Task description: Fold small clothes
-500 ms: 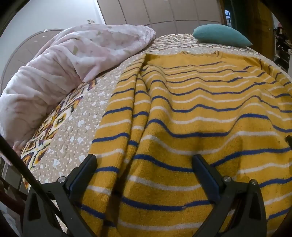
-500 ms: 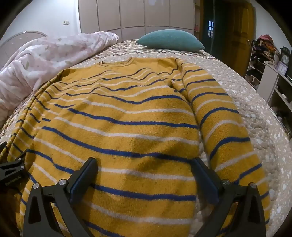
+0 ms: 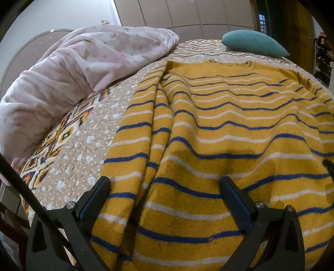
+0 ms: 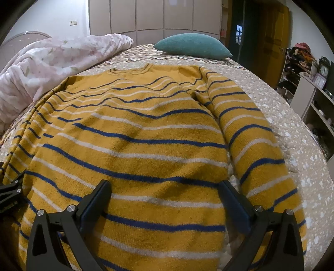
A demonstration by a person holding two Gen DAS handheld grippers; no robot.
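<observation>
- A yellow sweater [image 3: 219, 133] with blue and white stripes lies spread flat on the bed [image 3: 83, 146], collar at the far end, hem nearest both cameras.
- In the left view, the sweater's left sleeve [image 3: 142, 133] runs folded along the body's edge, with bunched ridges between sleeve and body.
- In the right view, the other sleeve [image 4: 250, 133] lies straight beside the body, close to it, with a thin strip of bedspread showing between them near the hem.
- The left claw [image 3: 165, 187] stands wide, jaws well apart, low over the hem on the sleeve side; its fingers [image 3: 96, 198] straddle the sleeve and part of the body. Whether they touch the knit cannot be told.
- The right claw [image 4: 165, 189] also stands wide, holding nothing, over the hem; one finger sits over the body, the other at the body's outer edge near the gap by the sleeve.
- Part of the left claw shows at the left edge of the right view, over the hem.
- A pink blanket [image 3: 73, 79] is heaped along the bed's left side, apart from the sweater.
- A teal pillow [image 4: 194, 45] rests at the far end, beyond the collar.
- Shelves [image 4: 313, 100] stand off the bed's right side; pale cupboards [image 4: 156, 16] line the back wall.
</observation>
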